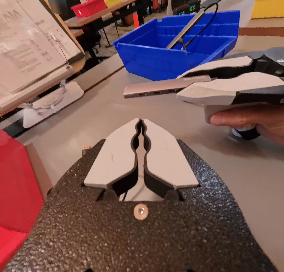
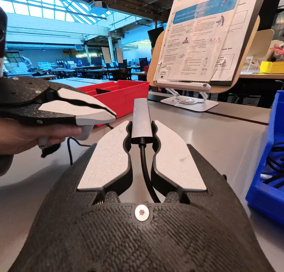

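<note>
My right gripper (image 2: 141, 123) is shut on a slim grey USB hub (image 2: 140, 118), and both pads press its sides near the cable end. The hub's black cable (image 2: 144, 164) runs back between the fingers. In the left wrist view the same hub (image 1: 161, 87) sticks out to the left from the right gripper (image 1: 178, 86), above the grey table (image 1: 107, 110). My left gripper (image 1: 141, 120) is shut with its fingertips touching, a short way in front of the hub. It also shows in the right wrist view (image 2: 113, 116), just left of the hub. A USB plug (image 1: 86, 147) lies on the table by its left finger.
A blue bin (image 1: 153, 61) behind the hub holds another grey hub with cable (image 1: 184, 30); it also shows in the right wrist view (image 2: 269, 172). A red bin (image 1: 15, 180) stands at the left (image 2: 119, 95). A document stand with papers (image 1: 30, 41) stands at the back left (image 2: 199, 41). Left tips to right tips: about 6 centimeters.
</note>
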Tool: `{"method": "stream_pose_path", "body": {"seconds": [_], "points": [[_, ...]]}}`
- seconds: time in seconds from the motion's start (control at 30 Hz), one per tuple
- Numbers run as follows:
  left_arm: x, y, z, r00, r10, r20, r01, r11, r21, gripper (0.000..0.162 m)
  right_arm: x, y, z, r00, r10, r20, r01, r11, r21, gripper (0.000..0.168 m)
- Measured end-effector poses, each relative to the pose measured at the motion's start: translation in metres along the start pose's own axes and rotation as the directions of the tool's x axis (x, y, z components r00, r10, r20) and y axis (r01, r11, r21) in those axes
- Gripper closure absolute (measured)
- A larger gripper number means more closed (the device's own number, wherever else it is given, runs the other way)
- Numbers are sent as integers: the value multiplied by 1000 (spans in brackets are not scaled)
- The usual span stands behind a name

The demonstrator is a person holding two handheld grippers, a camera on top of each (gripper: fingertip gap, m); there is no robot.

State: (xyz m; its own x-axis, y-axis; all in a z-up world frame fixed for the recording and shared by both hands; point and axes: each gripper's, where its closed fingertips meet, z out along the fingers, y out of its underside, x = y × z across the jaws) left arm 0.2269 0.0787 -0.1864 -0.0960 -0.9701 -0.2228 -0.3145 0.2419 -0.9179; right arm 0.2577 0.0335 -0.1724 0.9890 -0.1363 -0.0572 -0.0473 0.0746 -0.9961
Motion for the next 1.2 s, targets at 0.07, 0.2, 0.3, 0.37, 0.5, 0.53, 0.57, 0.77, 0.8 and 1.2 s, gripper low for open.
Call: {"method": "stream_pose_path", "body": {"seconds": [0.07,0.2,0.3,0.37,0.5,0.53,0.57,0.77,0.8,1.2], "points": [[-1,7,-8,997,-52,-50,50,998,-36,140,-1,0,0,1000,-6,3,6,1000,-1,144],[20,28,-28,967,-195,-166,155,962,-225,124,4,-1,-1,1000,28,-9,-28,1000,13,144],[52,32,-33,979,-84,-184,33,965,-261,117,7,-2,-2,999,47,-13,-47,999,20,144],[69,38,-26,983,79,-164,-120,957,-265,116,8,-3,-2,998,55,-12,-55,998,24,144],[93,66,-8,974,166,-157,-215,894,-393,118,7,-4,-3,998,60,-4,-60,998,35,144],[96,73,-3,974,156,-162,-211,881,-423,119,8,-4,-3,998,62,-3,-62,997,37,144],[96,78,0,978,137,-157,-195,872,-449,121,7,-4,-4,998,64,7,-65,997,38,144],[93,87,5,979,-52,-195,-48,879,-474,159,8,-6,-5,995,96,26,-98,994,52,144],[93,87,3,973,-59,-221,-53,882,-468,160,8,-6,-5,995,99,29,-100,994,51,144],[27,-15,-82,539,-614,-577,571,770,-285,162,8,-7,-6,991,122,61,-126,990,62,144]]}}
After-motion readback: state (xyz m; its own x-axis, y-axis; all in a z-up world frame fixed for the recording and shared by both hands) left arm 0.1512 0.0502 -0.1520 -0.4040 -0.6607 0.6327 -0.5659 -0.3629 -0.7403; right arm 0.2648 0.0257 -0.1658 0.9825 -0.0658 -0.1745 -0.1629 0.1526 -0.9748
